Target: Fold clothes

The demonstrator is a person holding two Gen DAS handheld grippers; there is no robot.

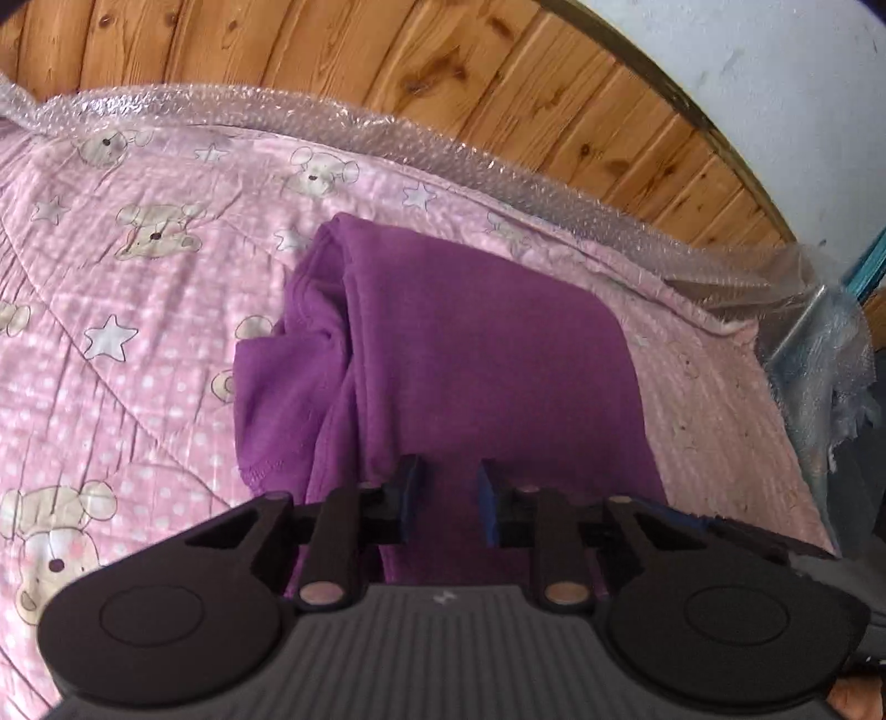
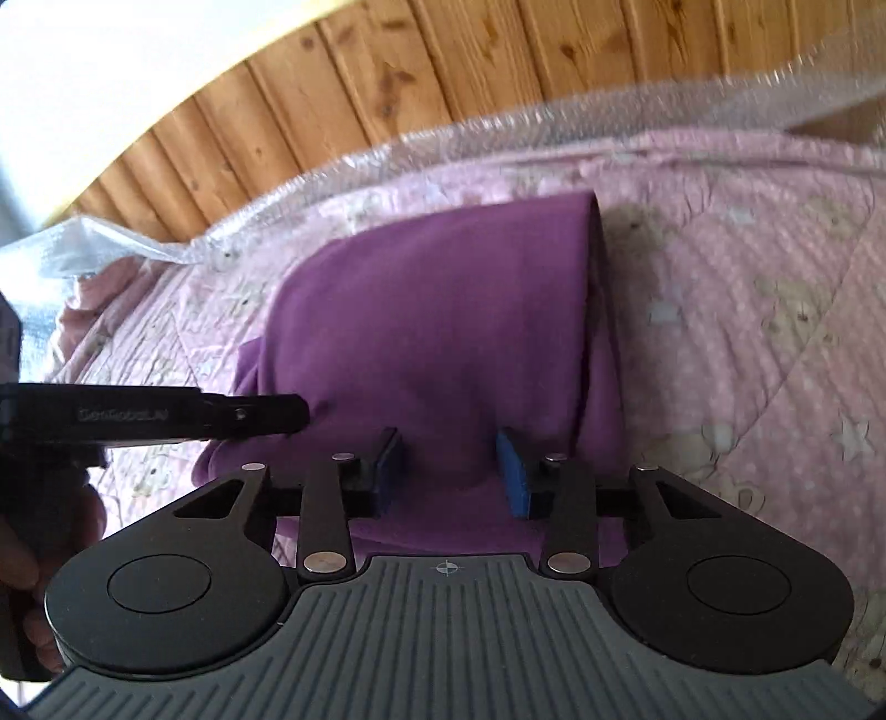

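Observation:
A purple garment (image 1: 470,343) lies folded on the pink bedspread (image 1: 138,277), with a bunched sleeve and hem along its left side in the left wrist view. My left gripper (image 1: 449,487) hovers over the garment's near edge, its blue pads slightly apart with nothing pinched between them. In the right wrist view the same purple garment (image 2: 443,310) has a smooth top and a folded right edge. My right gripper (image 2: 449,459) stands open above its near part, the cloth showing in the gap untouched by the pads. The left gripper (image 2: 299,412) reaches in from the left at the garment's left edge.
Bubble wrap (image 1: 387,133) runs along the far edge of the bed, below a wooden panel wall (image 1: 332,50). The bed ends at the right at a metal frame (image 1: 803,332). A person's hand (image 2: 33,554) holds the left gripper's handle. The pink bedspread (image 2: 747,249) stretches right.

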